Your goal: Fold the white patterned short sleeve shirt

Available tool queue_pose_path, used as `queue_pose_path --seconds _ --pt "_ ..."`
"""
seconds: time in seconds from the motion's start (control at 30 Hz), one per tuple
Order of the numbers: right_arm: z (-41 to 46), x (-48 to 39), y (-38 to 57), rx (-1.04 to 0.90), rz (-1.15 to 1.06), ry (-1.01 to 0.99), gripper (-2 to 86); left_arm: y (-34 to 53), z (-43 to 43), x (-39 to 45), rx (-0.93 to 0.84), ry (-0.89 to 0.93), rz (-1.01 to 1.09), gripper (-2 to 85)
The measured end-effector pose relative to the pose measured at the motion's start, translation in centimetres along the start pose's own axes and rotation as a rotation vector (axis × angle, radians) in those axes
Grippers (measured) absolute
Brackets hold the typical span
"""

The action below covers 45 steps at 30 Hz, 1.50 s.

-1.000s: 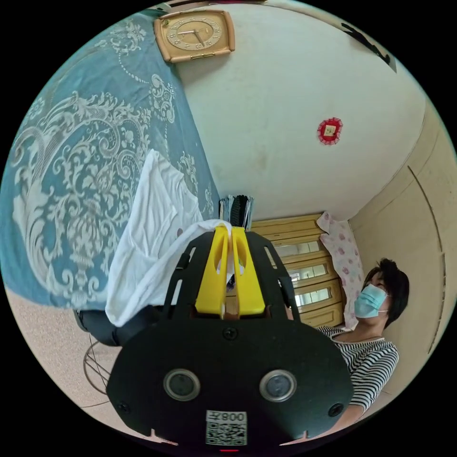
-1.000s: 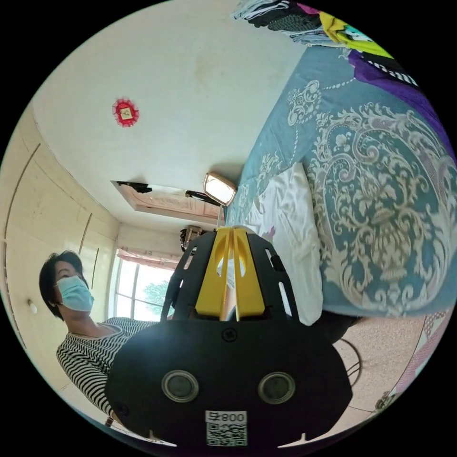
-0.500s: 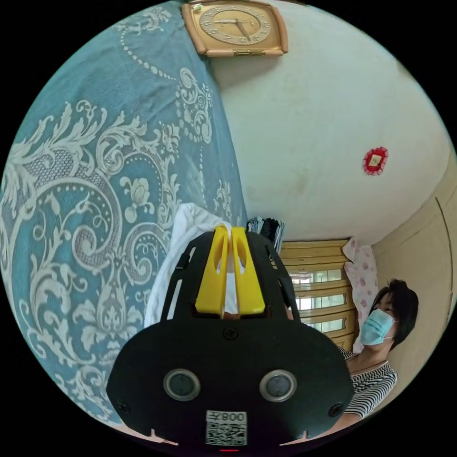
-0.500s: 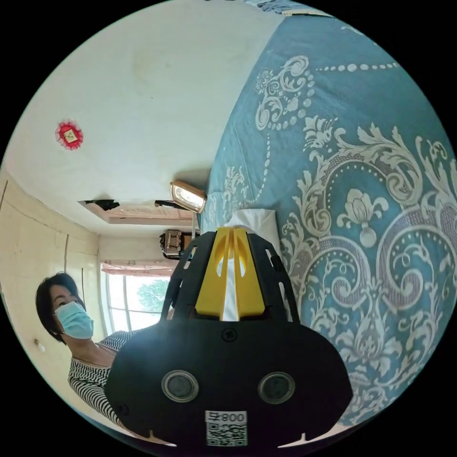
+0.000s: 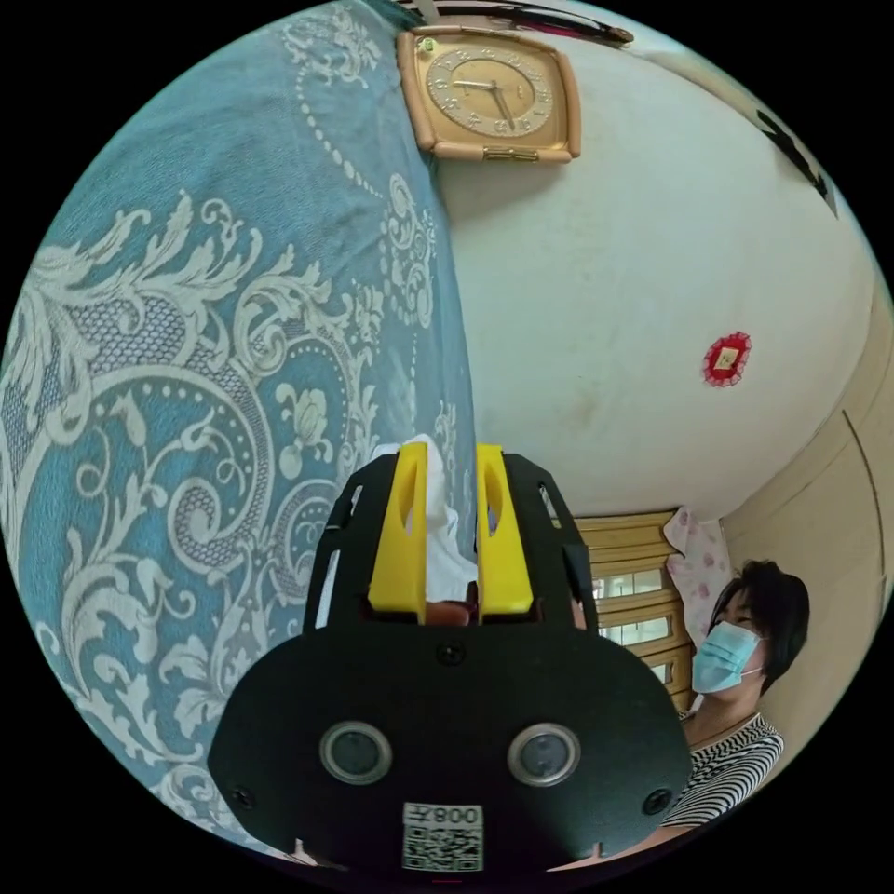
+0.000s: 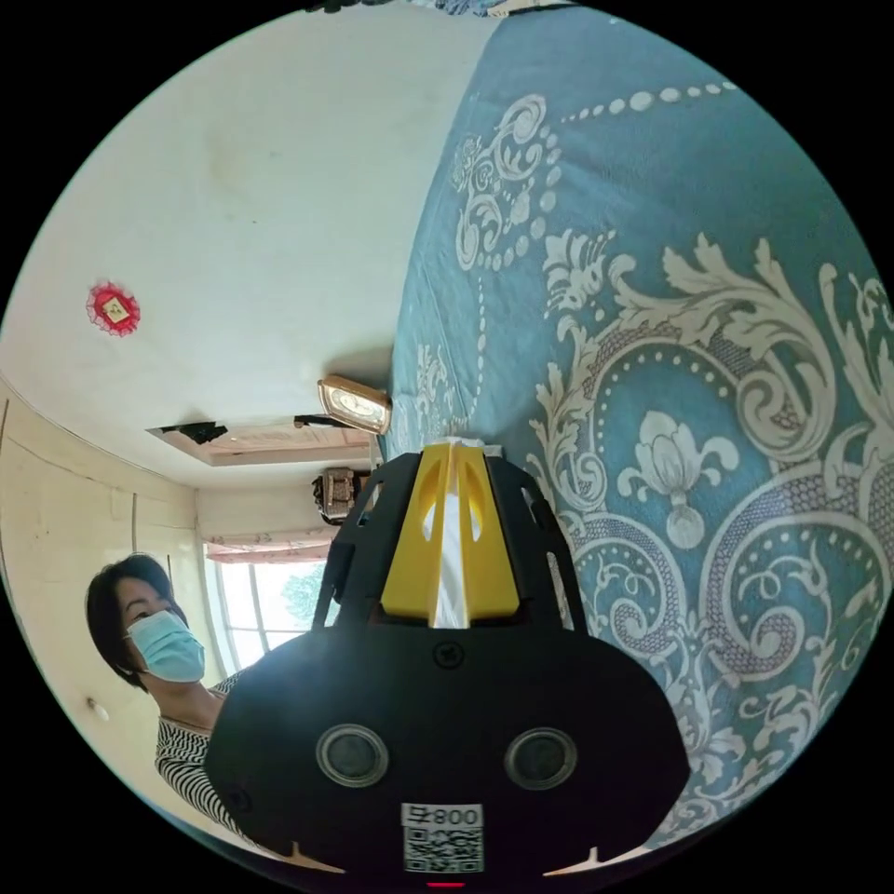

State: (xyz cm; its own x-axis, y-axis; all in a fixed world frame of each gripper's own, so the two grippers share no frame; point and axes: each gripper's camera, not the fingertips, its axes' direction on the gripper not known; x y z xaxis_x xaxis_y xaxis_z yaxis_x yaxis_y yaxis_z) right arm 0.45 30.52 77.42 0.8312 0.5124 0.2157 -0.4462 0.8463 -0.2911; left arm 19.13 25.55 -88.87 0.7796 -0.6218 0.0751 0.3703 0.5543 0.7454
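- The left gripper (image 5: 451, 452) has its yellow jaws parted, with a bunch of the white thin-fabric shirt (image 5: 440, 549) loose between them.
- The right gripper (image 6: 451, 453) is clamped tight on a thin edge of the same shirt (image 6: 452, 540).
- Both hover close over the blue bedspread with cream scrollwork (image 5: 186, 372).
- The cloth looks light, soft and limp; I judge hems and corners the best holds, since it would sag or slip otherwise.

I count one white shirt (image 5: 438, 549), my two grippers, left (image 5: 451, 456) and right (image 6: 451, 453), one patterned blue bedspread (image 5: 186, 307), one wall clock (image 5: 491, 93), one red wall ornament (image 5: 727, 358).
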Motion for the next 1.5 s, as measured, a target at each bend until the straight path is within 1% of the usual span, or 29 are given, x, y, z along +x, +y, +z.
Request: queue_pose_path --seconds 0.07,0.17,0.23,0.27,0.3,0.33,0.37,0.43,0.47,0.53,0.57,0.6,0.63,0.67,0.7,0.73,0.8,0.83,0.9,1.0,1.07,1.27,1.4,1.5 --pt "0.4 -0.2 -0.9 0.016 -0.002 -0.033 0.2 -0.7 0.7 -0.1 -0.005 -0.014 0.012 8.3" --pt "1.7 -1.8 -1.5 0.036 -0.044 -0.006 0.1 -1.4 1.0 -1.0 0.048 -0.041 -0.016 8.2" --pt "4.1 -4.3 -1.2 0.000 -0.137 0.053 0.1 -1.4 1.5 -1.6 0.055 -0.040 -0.021 8.0" --pt "5.0 -5.2 -1.0 -0.022 -0.176 0.080 0.1 -1.2 1.9 -1.3 0.056 -0.075 0.003 7.7" --pt "7.1 -7.1 -0.4 -0.072 -0.259 0.154 0.1 -1.0 2.3 -0.6 0.060 -0.135 0.046 7.5" --pt "9.5 -9.2 0.3 -0.127 -0.351 0.250 0.1 -0.9 2.5 -0.2 0.063 -0.156 0.074 7.4" --pt "10.7 -10.2 0.6 -0.157 -0.398 0.302 0.1 -0.8 3.0 0.4 0.058 -0.173 0.119 7.4" --pt "15.7 -13.3 2.1 -0.254 -0.568 0.503 0.0 -0.5 3.7 1.1 0.069 -0.209 0.168 7.5" --pt "16.9 -13.9 2.4 -0.272 -0.608 0.548 0.0 -0.4 4.6 1.6 0.041 -0.217 0.216 7.6" --pt "21.4 -15.5 3.1 -0.343 -0.723 0.667 0.0 -0.2 7.1 1.8 -0.061 -0.216 0.249 7.5" --pt "22.5 -15.8 3.2 -0.374 -0.742 0.679 0.0 0.1 9.2 1.7 -0.151 -0.230 0.269 7.3" --pt "24.6 -16.0 3.4 -0.438 -0.763 0.696 0.0 0.4 11.4 1.6 -0.238 -0.265 0.298 7.0" --pt "26.4 -16.2 3.7 -0.481 -0.794 0.717 0.0 0.6 12.5 1.5 -0.273 -0.288 0.312 6.8" --pt "27.3 -16.3 3.9 -0.506 -0.814 0.737 -0.1 0.9 14.7 1.3 -0.345 -0.325 0.333 6.4" --pt "29.0 -16.4 4.4 -0.548 -0.845 0.791 -0.1 1.2 16.8 1.2 -0.409 -0.360 0.362 6.0" --pt "30.5 -16.6 4.9 -0.570 -0.882 0.847 -0.2 1.3 17.8 1.2 -0.433 -0.385 0.389 5.8" --pt "32.5 -16.9 5.4 -0.580 -0.934 0.928 -0.3 1.6 21.3 1.3 -0.504 -0.541 0.474 4.5" --pt "33.6 -17.0 5.4 -0.580 -0.953 0.972 -0.3 1.6 22.0 1.3 -0.515 -0.566 0.494 4.2" --pt "35.1 -17.3 5.2 -0.593 -0.964 0.991 -0.4 1.3 24.2 1.3 -0.539 -0.620 0.532 2.9" --pt "36.9 -17.9 4.4 -0.586 -0.972 1.011 -0.4 0.8 26.1 1.4 -0.534 -0.657 0.572 1.9" --pt "37.5 -18.5 3.9 -0.577 -0.971 0.997 -0.4 0.4 26.9 1.4 -0.526 -0.648 0.577 1.6" --pt "39.0 -19.6 1.7 -0.527 -0.964 1.056 -0.4 -1.2 29.7 1.1 -0.488 -0.688 0.609 1.1" --pt "39.1 -20.8 -0.4 -0.453 -0.955 1.109 -0.4 -2.5 31.2 1.0 -0.447 -0.718 0.614 0.7" --pt "38.3 -22.3 -1.1 -0.401 -0.950 1.062 -0.3 -3.1 31.8 0.7 -0.420 -0.742 0.615 0.6"
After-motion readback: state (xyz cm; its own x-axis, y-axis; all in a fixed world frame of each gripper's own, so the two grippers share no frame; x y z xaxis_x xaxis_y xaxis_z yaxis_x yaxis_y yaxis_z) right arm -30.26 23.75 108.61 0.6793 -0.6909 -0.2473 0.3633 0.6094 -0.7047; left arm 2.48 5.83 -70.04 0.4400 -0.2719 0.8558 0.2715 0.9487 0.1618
